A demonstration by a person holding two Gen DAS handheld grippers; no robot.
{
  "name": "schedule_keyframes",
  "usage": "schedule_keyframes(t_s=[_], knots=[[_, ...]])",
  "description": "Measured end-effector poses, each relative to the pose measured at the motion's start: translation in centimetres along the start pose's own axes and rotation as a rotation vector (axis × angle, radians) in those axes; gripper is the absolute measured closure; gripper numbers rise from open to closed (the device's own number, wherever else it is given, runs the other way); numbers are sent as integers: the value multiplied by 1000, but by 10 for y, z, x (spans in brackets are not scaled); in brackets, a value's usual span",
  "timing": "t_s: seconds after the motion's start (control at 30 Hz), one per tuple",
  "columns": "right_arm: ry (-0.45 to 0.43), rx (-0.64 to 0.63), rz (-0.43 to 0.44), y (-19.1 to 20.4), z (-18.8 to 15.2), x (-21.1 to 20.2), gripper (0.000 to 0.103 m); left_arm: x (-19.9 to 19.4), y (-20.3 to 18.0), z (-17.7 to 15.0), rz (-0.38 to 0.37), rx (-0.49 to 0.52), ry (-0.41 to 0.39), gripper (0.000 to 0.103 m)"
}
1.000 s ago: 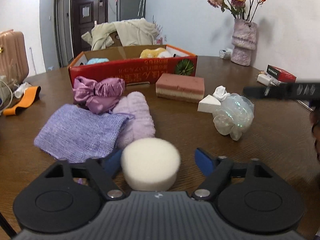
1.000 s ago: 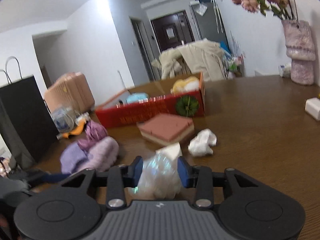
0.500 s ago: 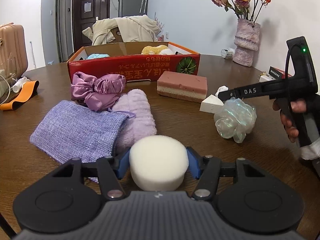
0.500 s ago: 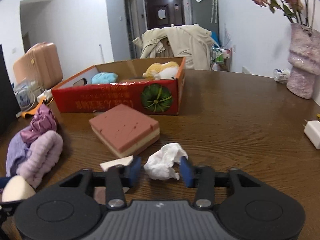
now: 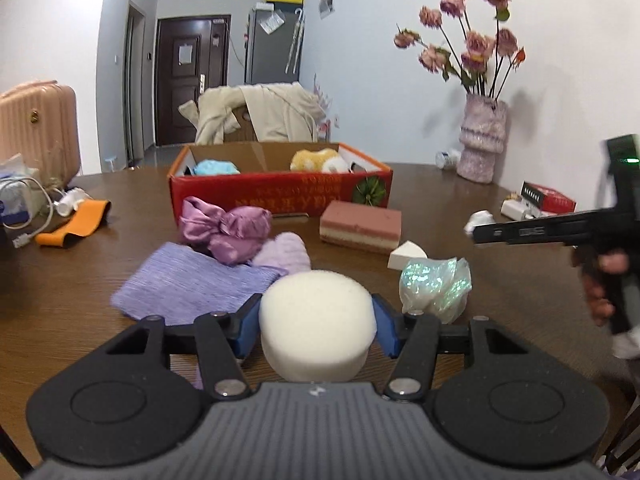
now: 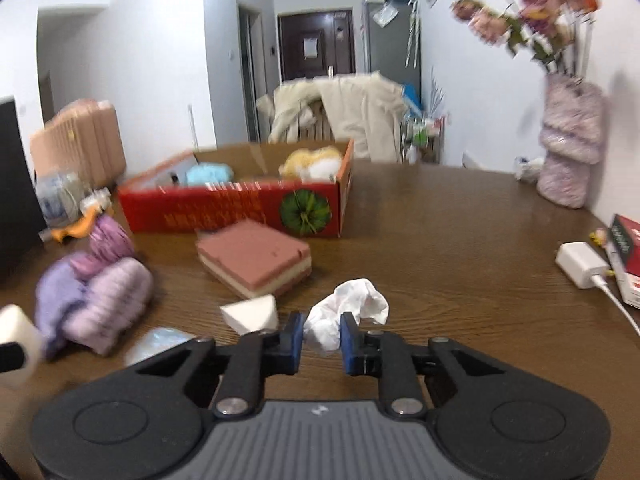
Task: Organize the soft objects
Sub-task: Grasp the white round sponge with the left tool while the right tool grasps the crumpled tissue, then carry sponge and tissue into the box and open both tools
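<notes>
Lifting two soft items off the table at once.
Left gripper (image 5: 316, 326), earlier apart, now clamps the round white sponge (image 5: 316, 320), raised; right gripper (image 6: 320, 338) has swapped the iridescent pouf (image 5: 436, 286) for crumpled tissue (image 6: 348, 312), jaws closing on it; red box (image 5: 280, 196) waits beyond.

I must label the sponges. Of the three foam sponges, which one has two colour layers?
The rectangular block sponge before the red box: pink over cream. The round sponge and small wedge sponge are plain white.

**Printing is there, but it cannot be read**

The red cardboard box (image 5: 280, 196) carries yellow characters on its front, upside down and too blurred to read. The small red box (image 5: 548, 201) has a white label, also unreadable.
</notes>
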State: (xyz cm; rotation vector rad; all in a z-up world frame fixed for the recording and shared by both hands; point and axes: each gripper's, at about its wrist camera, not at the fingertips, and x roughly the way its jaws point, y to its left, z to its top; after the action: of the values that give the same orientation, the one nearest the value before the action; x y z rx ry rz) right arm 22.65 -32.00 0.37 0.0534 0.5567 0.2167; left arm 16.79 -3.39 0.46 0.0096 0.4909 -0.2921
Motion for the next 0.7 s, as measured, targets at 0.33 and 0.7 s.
schedule_keyframes(t_s=[0.33,0.7], knots=[[-28,-63,131,54,-2,-37,84,-16,20,5,-20,-40,-54,45],[-29,-144,280,59,151,74,84,124,85,184,-97,0,-23,45]])
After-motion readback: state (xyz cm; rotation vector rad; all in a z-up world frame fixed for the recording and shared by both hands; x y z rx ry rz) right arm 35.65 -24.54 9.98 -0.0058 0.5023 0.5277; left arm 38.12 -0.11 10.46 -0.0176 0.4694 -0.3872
